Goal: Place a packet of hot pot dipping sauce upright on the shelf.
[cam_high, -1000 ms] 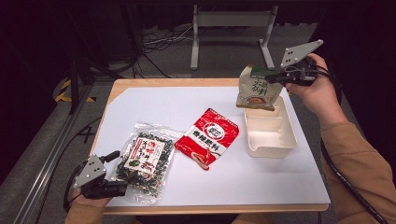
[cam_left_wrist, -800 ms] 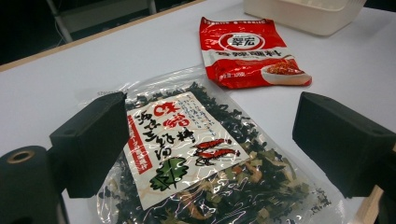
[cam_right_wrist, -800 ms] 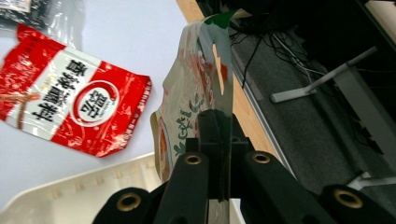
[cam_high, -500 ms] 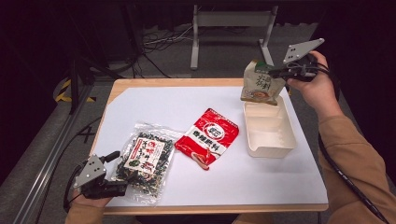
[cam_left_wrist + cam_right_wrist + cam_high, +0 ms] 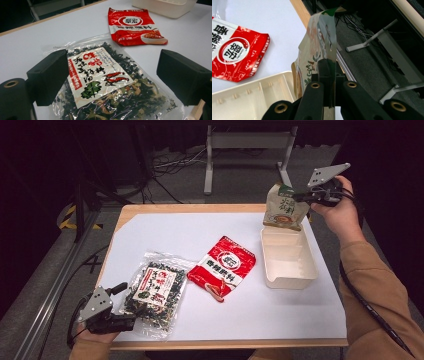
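Note:
My right gripper (image 5: 303, 196) is shut on the edge of a beige and green food pouch (image 5: 283, 209), which hangs above the far end of the white tray (image 5: 280, 281). In the right gripper view the jaws pinch the pouch (image 5: 319, 42) just over the tray's rim (image 5: 249, 82). A clear bag of dried seaweed (image 5: 152, 292) lies flat at the near left. My left gripper (image 5: 122, 305) rests open at its near end, one black jaw on each side of the bag (image 5: 105, 85). A red sauce packet (image 5: 223, 266) lies mid-table.
A white sheet (image 5: 165, 235) covers the wooden table, with bare sheet at the back left. Beyond the table's far edge stands a metal frame (image 5: 245, 150) on the dark floor with cables. The red packet (image 5: 135, 26) lies beyond the seaweed bag.
The right gripper has carried the pouch a little toward the back of the table, past the tray's far end. The left gripper has stayed put.

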A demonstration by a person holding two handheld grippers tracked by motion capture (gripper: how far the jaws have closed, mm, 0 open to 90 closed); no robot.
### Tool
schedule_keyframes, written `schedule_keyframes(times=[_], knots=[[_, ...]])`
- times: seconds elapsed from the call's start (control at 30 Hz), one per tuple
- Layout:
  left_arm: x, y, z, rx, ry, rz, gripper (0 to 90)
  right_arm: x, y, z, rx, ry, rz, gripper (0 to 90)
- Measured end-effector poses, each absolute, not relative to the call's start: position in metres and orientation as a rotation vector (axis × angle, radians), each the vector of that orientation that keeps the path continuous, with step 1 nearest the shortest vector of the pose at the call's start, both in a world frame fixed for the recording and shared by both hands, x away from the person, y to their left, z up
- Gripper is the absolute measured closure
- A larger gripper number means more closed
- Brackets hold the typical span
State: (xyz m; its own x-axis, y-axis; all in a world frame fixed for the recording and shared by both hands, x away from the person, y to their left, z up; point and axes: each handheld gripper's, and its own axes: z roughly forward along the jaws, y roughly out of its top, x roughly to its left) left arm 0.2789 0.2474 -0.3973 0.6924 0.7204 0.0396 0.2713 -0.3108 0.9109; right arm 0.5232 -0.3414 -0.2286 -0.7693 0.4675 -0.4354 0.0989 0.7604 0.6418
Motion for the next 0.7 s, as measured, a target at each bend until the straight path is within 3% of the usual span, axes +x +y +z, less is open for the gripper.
schedule_keyframes(times=[0.7], knots=[[0.280, 0.248, -0.398, 1.886, 0.775, 0.549, 11.4, 0.536, -0.344, -0.255, 0.434, 2.375, 0.779, 89.4]])
